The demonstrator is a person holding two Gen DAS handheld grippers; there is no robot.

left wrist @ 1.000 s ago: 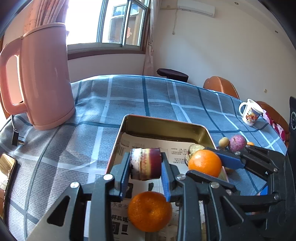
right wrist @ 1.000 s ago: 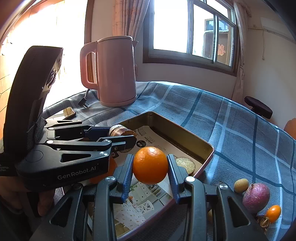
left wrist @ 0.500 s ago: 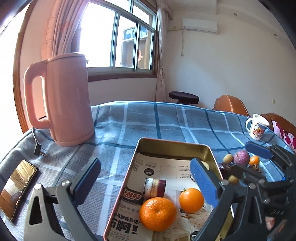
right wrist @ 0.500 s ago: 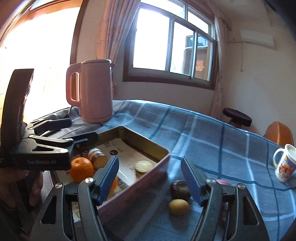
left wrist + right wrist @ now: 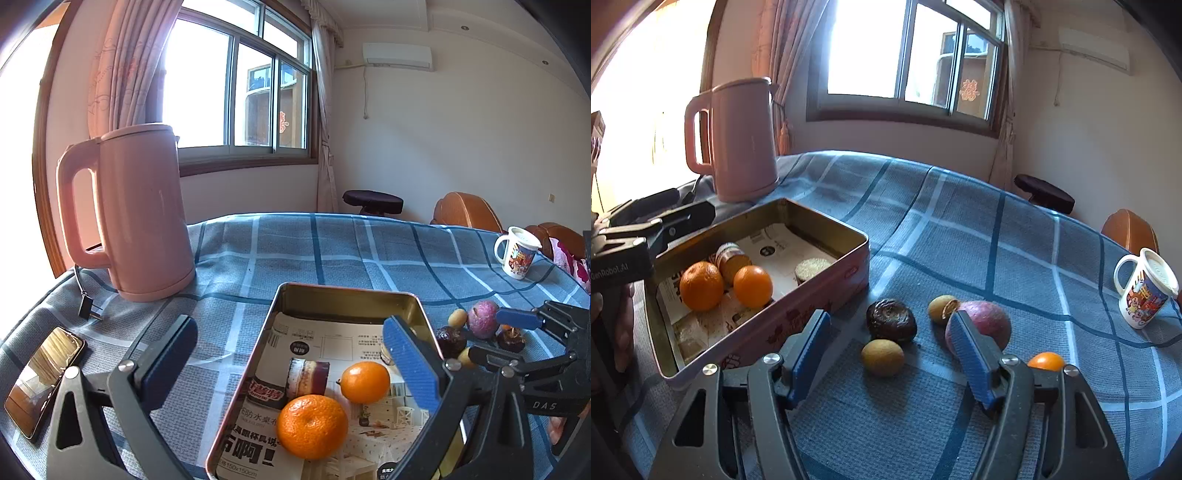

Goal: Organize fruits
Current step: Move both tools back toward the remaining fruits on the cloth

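Right wrist view: right gripper (image 5: 886, 363) fingers are closing, empty, over the brown fruit (image 5: 882, 357) on the desk (image 5: 960, 229). At ten o'clock, two oranges (image 5: 752, 281) sit in the tin (image 5: 798, 306). Left gripper (image 5: 291, 363) fingers are spreading wide, empty.

Both grippers are dark grey frames with triangular cut-outs and silver screw heads near the finger joints. The left gripper (image 5: 291, 363) and right gripper (image 5: 888, 354) carry ribbed blue pads; white letters "GenRobot.AI" and "DAS" mark their bodies at 9 and 3 o'clock
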